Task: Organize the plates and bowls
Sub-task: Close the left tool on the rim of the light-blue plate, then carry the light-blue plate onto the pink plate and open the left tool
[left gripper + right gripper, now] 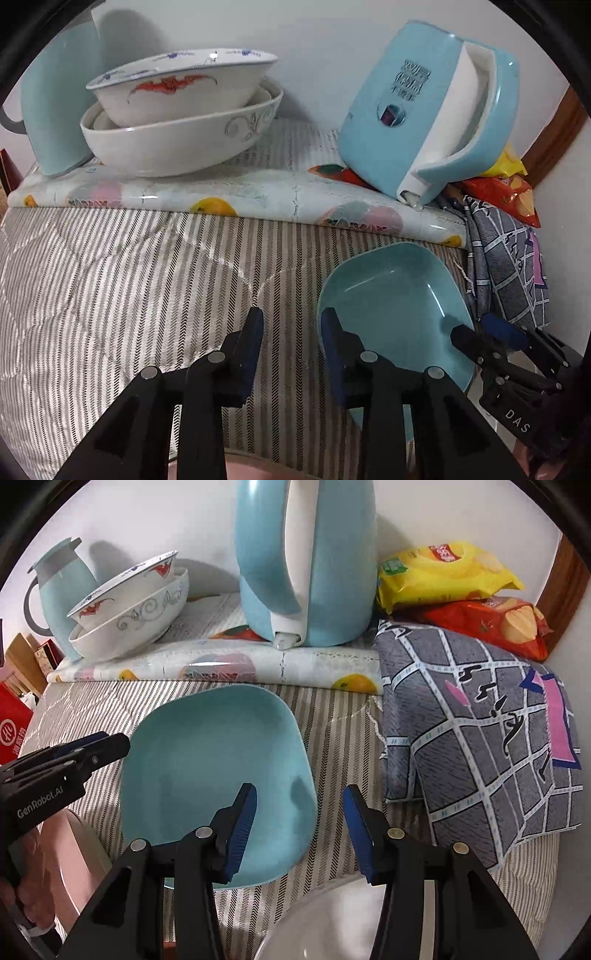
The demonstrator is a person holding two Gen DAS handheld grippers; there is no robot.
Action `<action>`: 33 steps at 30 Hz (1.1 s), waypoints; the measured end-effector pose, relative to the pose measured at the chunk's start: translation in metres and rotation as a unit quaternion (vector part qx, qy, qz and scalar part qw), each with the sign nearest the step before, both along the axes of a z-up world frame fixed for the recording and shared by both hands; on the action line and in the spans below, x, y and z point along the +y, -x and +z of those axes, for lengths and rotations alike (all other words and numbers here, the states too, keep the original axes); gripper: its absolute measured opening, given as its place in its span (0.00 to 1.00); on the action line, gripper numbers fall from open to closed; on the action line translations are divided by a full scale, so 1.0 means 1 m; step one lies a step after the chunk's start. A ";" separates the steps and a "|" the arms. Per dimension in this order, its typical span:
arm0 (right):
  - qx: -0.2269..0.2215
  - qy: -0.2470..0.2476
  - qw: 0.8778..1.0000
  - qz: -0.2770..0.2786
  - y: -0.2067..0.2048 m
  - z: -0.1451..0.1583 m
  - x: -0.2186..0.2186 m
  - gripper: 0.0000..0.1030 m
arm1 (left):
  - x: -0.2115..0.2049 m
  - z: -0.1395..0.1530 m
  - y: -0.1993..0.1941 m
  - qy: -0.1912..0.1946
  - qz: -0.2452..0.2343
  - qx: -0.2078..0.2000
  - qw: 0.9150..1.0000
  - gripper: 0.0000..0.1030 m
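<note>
A light blue square plate point(399, 295) lies on the striped cloth; it also shows in the right wrist view point(207, 753). My left gripper point(291, 332) is open and empty at the plate's left edge. My right gripper point(299, 808) is open, its jaws either side of the plate's near right rim, not closed on it; it shows in the left wrist view point(484, 332). Two white bowls are stacked at the back left: a bat-patterned bowl point(181, 92) inside a larger swirl-patterned bowl point(177, 144), also in the right wrist view point(125, 616).
A blue electric kettle point(432, 122) stands on a fruit-print mat point(221, 192). A blue jug point(62, 590) stands behind the bowls. Snack bags point(447, 572) and a grey patterned cloth point(480, 731) lie at right. A clear bowl rim point(314, 923) shows below.
</note>
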State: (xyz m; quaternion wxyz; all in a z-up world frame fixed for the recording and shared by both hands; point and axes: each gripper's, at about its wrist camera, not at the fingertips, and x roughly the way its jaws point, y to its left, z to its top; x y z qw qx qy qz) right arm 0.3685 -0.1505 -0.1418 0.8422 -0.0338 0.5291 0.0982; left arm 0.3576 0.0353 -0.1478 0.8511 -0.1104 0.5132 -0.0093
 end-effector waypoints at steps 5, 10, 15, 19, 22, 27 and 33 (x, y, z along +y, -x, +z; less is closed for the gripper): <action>0.007 0.006 1.000 0.001 -0.002 -0.003 0.001 0.45 | 0.000 -0.004 -0.005 0.010 0.001 -0.005 1.000 0.30; 0.022 0.014 1.000 -0.002 -0.011 -0.011 0.001 0.34 | -0.006 -0.006 -0.011 0.000 -0.009 -0.005 1.000 0.30; 0.027 0.030 0.999 0.006 -0.015 -0.018 0.008 0.21 | -0.009 -0.011 -0.016 0.006 -0.014 -0.002 1.000 0.22; 0.030 0.035 0.999 0.006 -0.019 -0.022 0.014 0.11 | -0.012 -0.013 -0.018 0.010 -0.025 -0.002 1.000 0.10; 0.027 0.036 0.999 0.003 -0.019 -0.023 0.015 0.08 | -0.014 -0.013 -0.019 0.007 -0.026 -0.006 1.000 0.07; 0.020 0.023 1.000 -0.003 -0.019 -0.022 0.011 0.07 | -0.014 -0.009 -0.019 0.017 -0.023 -0.013 1.000 0.06; 0.007 0.007 1.000 -0.007 -0.016 -0.013 0.005 0.07 | -0.009 0.002 -0.011 0.019 -0.022 -0.025 0.999 0.06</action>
